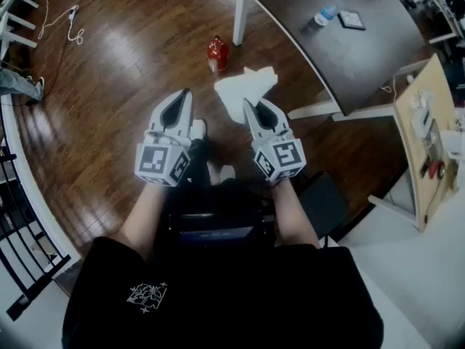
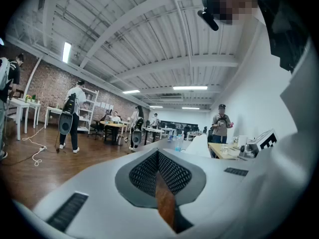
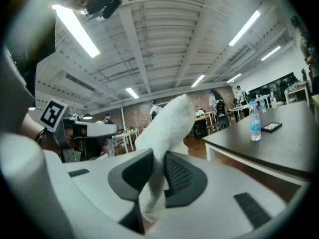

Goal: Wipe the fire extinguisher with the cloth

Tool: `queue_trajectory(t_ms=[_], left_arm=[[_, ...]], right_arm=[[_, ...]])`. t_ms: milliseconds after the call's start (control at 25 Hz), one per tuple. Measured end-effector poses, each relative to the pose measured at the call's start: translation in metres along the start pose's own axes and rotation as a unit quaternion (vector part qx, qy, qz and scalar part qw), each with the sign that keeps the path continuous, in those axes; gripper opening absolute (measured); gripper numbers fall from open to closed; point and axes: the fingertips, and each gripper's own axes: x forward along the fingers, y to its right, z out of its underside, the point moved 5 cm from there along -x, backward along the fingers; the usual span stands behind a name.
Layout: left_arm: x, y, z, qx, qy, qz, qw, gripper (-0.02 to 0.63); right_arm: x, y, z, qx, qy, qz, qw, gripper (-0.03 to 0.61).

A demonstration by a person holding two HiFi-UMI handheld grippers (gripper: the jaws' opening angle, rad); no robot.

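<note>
Head view looks steeply down on the red fire extinguisher [image 1: 216,53], which stands upright on the wooden floor [image 1: 123,86] ahead of the person, near a white leg of the dark worktop [image 1: 349,57]. The white cloth [image 1: 243,89] hangs just right of it and closer to the person, apart from the extinguisher. One end of the cloth is pinched in the right gripper [image 1: 251,109].

Right gripper view shows that gripper [image 3: 155,171] with its 2 jaws clamped on the cloth [image 3: 167,128]; the fabric rises from between the dark pads and folds over to the right.

Left gripper [image 1: 182,100] is held beside the right one, its tip pointing toward the extinguisher and touching nothing. In the left gripper view the jaws of this gripper [image 2: 158,158] stand together with nothing between them; only a thin strip of floor shows through the slit.

On the worktop lie a water bottle [image 1: 321,17] and a small dark flat item [image 1: 352,20], well apart from the extinguisher. A white cable [image 1: 65,22] is looped on the floor at the far left. A light wooden board [image 1: 429,137] carrying small fittings stands at the right edge. Several people stand far back in the room in the left gripper view.
</note>
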Motion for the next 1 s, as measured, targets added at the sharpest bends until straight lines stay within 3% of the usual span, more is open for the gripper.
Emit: queue_trajectory(t_ms=[240, 520, 680, 800, 1000], left_arm=[[0.092, -0.068, 0.075, 0.007, -0.001, 0.003, 1.0, 0.0], [0.197, -0.163, 0.214, 0.003, 0.027, 0.022, 0.9994, 0.0], [0.232, -0.213, 0.291, -0.033, 0.049, 0.03, 0.9978, 0.0], [0.248, -0.25, 0.329, -0.017, 0.069, 0.03, 0.997, 0.0], [0.262, -0.286, 0.382, 0.019, 0.067, 0.024, 0.9973, 0.0]], right_arm=[[0.123, 0.092, 0.098, 0.012, -0.018, 0.002, 1.0, 0.075], [0.273, 0.182, 0.244, 0.005, -0.012, -0.012, 1.0, 0.075], [0.325, 0.24, 0.35, 0.023, 0.001, -0.011, 1.0, 0.074], [0.348, 0.293, 0.416, 0.041, 0.009, 0.007, 0.999, 0.074], [0.396, 0.321, 0.455, 0.002, 0.011, -0.017, 1.0, 0.074]])
